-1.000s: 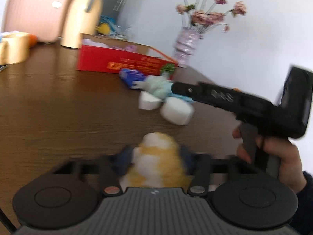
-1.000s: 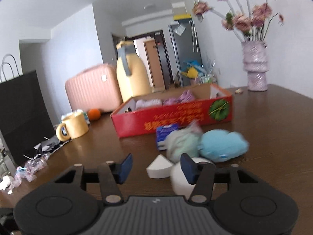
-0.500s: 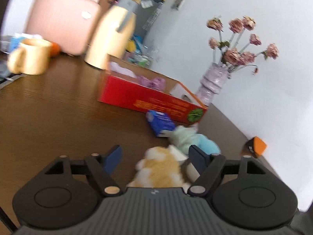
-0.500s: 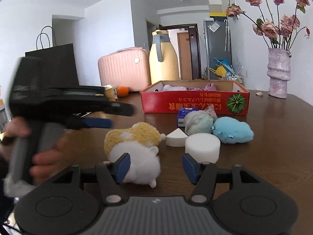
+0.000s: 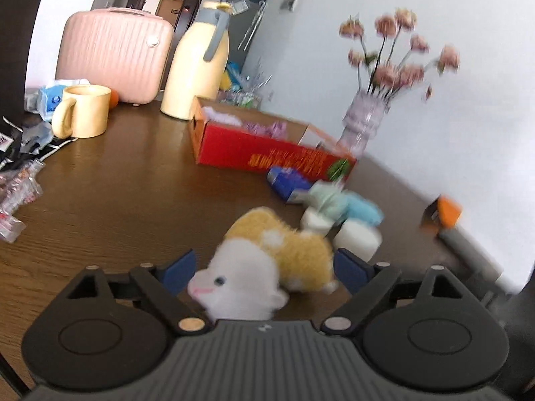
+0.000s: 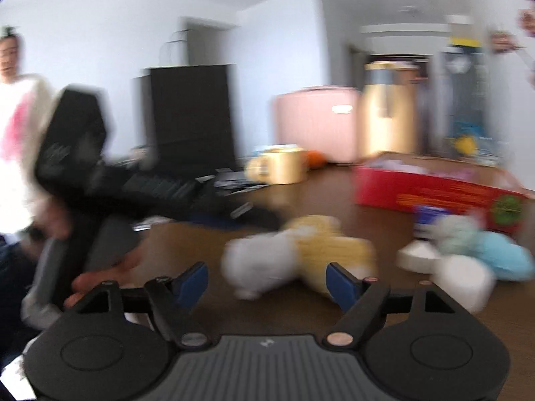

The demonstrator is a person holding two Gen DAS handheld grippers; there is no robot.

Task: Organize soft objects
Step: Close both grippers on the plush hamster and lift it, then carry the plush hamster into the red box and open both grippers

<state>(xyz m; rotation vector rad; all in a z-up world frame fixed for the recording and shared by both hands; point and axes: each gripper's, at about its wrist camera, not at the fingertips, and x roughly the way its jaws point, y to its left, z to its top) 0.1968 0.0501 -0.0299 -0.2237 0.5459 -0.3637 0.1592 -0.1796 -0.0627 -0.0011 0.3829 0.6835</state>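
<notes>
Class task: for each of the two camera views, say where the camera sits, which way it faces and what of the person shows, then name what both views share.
Left wrist: sits on the left gripper, low over the table, facing the red box and vase; open jaws flank the plush toy.
Right wrist: sits on the right gripper, facing leftward across the table; shows the person's left hand.
Shared: plush toy, red box, mug, suitcase.

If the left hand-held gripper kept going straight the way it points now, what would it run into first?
Most likely the yellow-and-white plush hamster toy, lying on the brown wooden table right between the open fingers of the left hand-held gripper. The frame is blurred, so I cannot tell whether they already touch.
</notes>
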